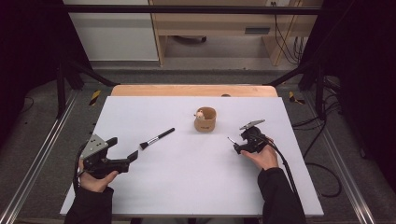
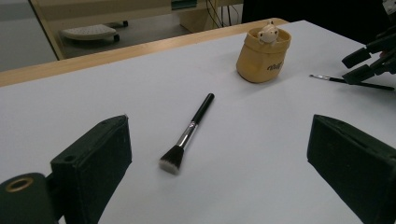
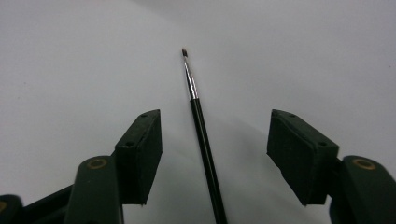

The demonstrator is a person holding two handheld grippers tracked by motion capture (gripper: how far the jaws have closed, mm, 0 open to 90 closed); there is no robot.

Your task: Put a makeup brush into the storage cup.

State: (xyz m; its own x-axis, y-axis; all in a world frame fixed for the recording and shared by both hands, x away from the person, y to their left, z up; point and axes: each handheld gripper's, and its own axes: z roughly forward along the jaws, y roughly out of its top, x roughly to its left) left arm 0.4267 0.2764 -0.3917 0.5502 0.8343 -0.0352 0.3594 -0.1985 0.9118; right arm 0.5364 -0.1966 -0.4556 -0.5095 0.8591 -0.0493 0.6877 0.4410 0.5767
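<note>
Wide white table (image 1: 187, 186) under us, 2 grippers in play, and between them sits the tan cup (image 1: 205, 119) with a small figure peeking over its rim, standing upright toward the far middle. Over on the left, the left gripper (image 1: 135, 155) hangs low with its jaws spread wide and nothing between them, aimed at the flat-topped brush (image 1: 157, 138), which lies on the table just beyond the jaw tips, bristles toward the gripper, black handle running away up and right toward the cup. Now the right gripper (image 3: 215, 144): jaws apart, straddling the thin liner brush (image 3: 198, 126) without touching it, so nothing is clamped yet. That liner brush lies flat on the table near the right side, its long axis running straight down the middle of the gap, fine tip pointing away from the hand and, in the high view, to the left, short of the cup. Here's the danger: the handle is so slim that jaws closing too high could meet above it and miss, or pinch it off-centre and flick it sideways. It looks to lie dead flat, though the shadow makes that hard to confirm.
</note>
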